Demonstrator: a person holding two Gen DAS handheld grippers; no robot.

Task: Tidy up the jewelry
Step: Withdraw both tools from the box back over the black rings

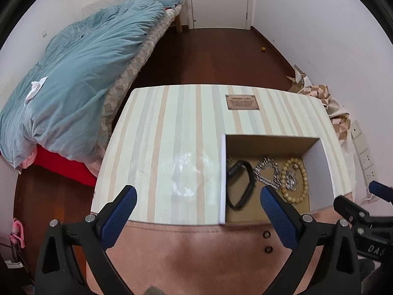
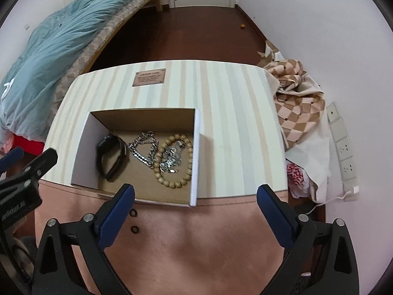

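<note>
An open cardboard box [image 1: 275, 142] [image 2: 83, 145] sits on a striped surface [image 1: 172, 147] [image 2: 233, 123]. Inside lie a black wristband [image 1: 239, 184] [image 2: 110, 156], a silver chain [image 1: 266, 169] [image 2: 142, 147] and a wooden bead bracelet [image 1: 294, 182] [image 2: 172, 159] with silver jewelry in its middle. Two small dark rings [image 1: 267, 242] [image 2: 133, 221] lie on the pink cloth [image 1: 196, 250] [image 2: 208, 233] in front of the box. My left gripper [image 1: 199, 211] is open and empty, just before the box. My right gripper [image 2: 195, 209] is open and empty, at the box's front right corner.
A bed with a blue duvet [image 1: 81, 78] [image 2: 61, 32] stands at the left. A checked cloth heap [image 2: 294, 98] [image 1: 326, 103] and a white power strip [image 2: 341, 145] [image 1: 363, 152] lie at the right by the wall. Dark wooden floor and a white door [image 1: 221, 0] are behind.
</note>
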